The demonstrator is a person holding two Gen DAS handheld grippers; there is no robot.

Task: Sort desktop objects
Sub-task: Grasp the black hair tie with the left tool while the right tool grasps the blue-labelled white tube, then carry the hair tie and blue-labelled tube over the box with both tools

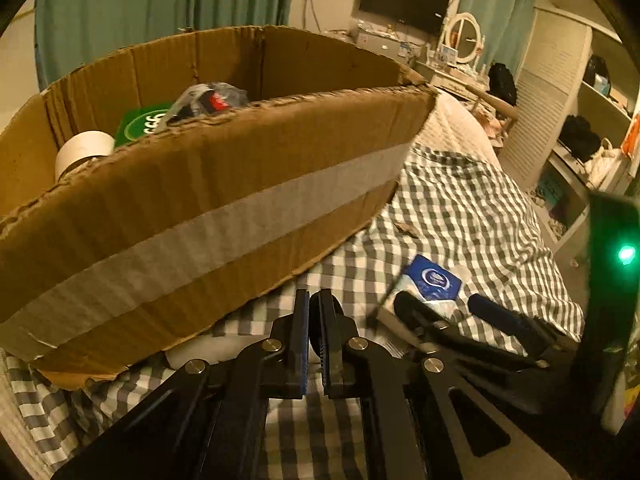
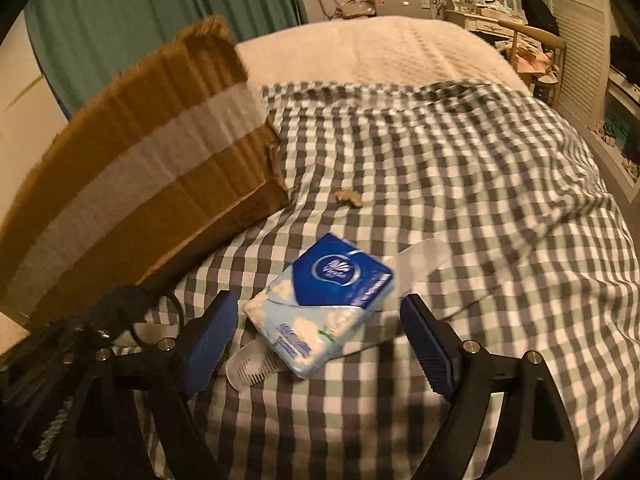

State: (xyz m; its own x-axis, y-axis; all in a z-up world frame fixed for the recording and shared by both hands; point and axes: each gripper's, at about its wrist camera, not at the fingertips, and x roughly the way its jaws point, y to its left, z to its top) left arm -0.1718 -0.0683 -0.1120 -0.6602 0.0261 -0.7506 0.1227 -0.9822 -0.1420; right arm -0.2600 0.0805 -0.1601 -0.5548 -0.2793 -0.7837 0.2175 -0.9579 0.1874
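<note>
The cardboard box (image 1: 224, 184) serves as the reference landmark. It stands on a grey-and-white checked bedcover (image 2: 460, 168), with a pale strip of tape running along its near wall.

Inside the box, seen from the left wrist view: a white tape roll (image 1: 82, 151) at the near-left corner, a green package (image 1: 142, 122) beside it, and a crumpled plastic wrapper (image 1: 208, 98) toward the middle.

The left gripper (image 1: 315, 320) sits low against the foot of the box's near wall. Its jaws stand nearly together, with only a thin slit between the blue pads. A dark rounded shape lies in that slit, but what it is cannot be told.

The tissue pack (image 2: 320, 304), blue on top and pale with a floral print below, lies on the bedcover just off the box's near-right corner. It rests across a translucent comb (image 2: 248, 368), whose teeth show at one side of the pack and whose handle shows at the other.

The right gripper (image 2: 320, 340) is positioned over the pack. Its jaws stand wide, one finger on each side of the pack, neither touching it.

A small brown scrap (image 2: 350, 197) lies on the bedcover near the box's right end, apart from the pack.
</note>
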